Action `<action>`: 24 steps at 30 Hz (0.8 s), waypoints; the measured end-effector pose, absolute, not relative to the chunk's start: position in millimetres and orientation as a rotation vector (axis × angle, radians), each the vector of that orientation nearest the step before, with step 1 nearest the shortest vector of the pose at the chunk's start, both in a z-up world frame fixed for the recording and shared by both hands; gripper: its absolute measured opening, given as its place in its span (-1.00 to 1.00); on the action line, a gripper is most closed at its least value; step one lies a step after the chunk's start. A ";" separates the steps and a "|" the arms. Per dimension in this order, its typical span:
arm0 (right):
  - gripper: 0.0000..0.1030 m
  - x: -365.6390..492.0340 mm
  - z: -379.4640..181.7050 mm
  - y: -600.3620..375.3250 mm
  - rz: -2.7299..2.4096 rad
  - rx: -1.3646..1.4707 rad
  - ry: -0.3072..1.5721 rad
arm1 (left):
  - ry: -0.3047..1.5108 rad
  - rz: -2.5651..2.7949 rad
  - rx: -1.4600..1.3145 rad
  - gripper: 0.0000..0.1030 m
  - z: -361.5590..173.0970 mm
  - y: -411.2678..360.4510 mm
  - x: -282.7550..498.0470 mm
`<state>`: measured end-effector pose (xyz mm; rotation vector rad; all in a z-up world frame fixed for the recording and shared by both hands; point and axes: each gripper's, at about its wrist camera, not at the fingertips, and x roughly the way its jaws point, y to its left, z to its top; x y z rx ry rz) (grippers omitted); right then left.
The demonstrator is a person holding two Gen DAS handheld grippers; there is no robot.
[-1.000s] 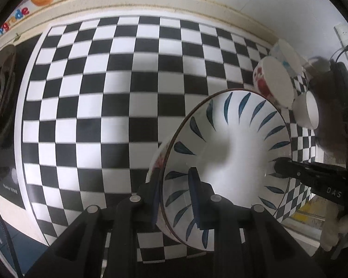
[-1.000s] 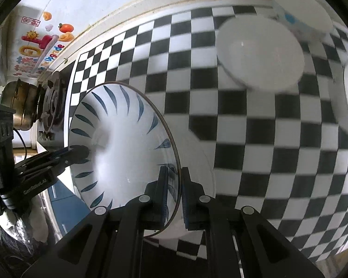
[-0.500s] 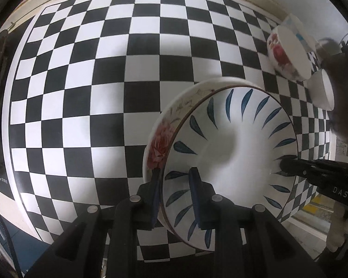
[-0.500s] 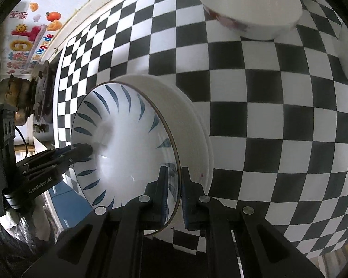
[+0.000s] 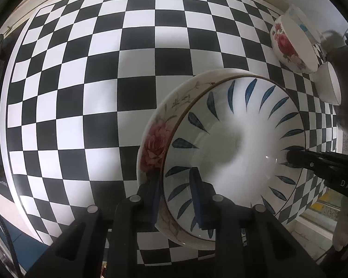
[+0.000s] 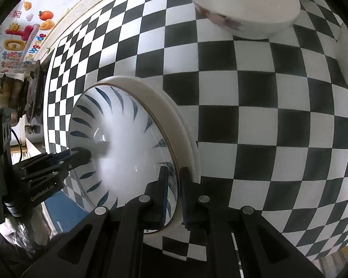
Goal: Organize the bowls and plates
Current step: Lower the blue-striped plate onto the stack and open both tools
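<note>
A white plate with blue leaf marks [image 5: 234, 139] is nested in a deeper white dish with a red rose [image 5: 154, 148] on the checkered table. My left gripper [image 5: 176, 194] is shut on the rims of both, at their near edge. My right gripper [image 6: 172, 180] is shut on the opposite rim; it also shows in the left wrist view [image 5: 297, 157]. The leaf plate also shows in the right wrist view [image 6: 118, 143], inside the white dish [image 6: 171, 120]. The left gripper shows there at the left [image 6: 81, 156].
A rose-patterned bowl [image 5: 290, 46] and a plain white bowl [image 5: 328, 85] stand at the table's far right; a pale cup [image 5: 301, 20] is behind them. In the right wrist view the rose bowl [image 6: 243, 11] is at top. A stove with a pot [image 6: 9, 97] is at left.
The stacked plate and dish have come lower and closer to the checkered table, with both grippers still clamped on the rims. The rose dish's side now shows more.
</note>
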<state>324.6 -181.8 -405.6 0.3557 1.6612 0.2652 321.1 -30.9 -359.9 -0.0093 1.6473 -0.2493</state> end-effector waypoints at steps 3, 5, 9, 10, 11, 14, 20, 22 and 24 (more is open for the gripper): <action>-0.73 324.4 -407.3 -186.3 0.265 0.384 1.674 | 1.646 -0.238 -0.011 -0.57 -358.4 -27.8 322.3; -0.73 323.9 -409.2 -188.9 0.264 0.404 1.686 | 1.647 -0.236 -0.020 -0.57 -357.8 -25.8 323.2; -0.72 324.9 -408.5 -187.7 0.263 0.394 1.695 | 1.655 -0.233 -0.020 -0.57 -358.0 -24.6 324.6; -0.72 325.5 -407.3 -186.8 0.261 0.385 1.697 | 1.656 -0.232 -0.018 -0.57 -358.1 -24.8 323.5; -0.72 325.6 -406.4 -185.9 0.257 0.380 1.698 | 1.656 -0.229 -0.013 -0.57 -357.8 -25.2 322.6; -0.72 324.2 -402.2 -184.2 0.241 0.356 1.696 | 1.654 -0.213 -0.011 -0.57 -355.6 -24.7 319.4; -0.72 316.0 -387.9 -179.3 0.184 0.283 1.660 | 1.623 -0.188 -0.001 -0.57 -344.3 -24.2 314.3; -0.72 313.7 -382.6 -179.5 0.164 0.264 1.648 | 1.607 -0.182 0.010 -0.57 -337.7 -25.1 312.5; -0.72 310.3 -376.4 -177.5 0.144 0.242 1.637 | 1.590 -0.179 0.019 -0.57 -329.7 -27.1 309.5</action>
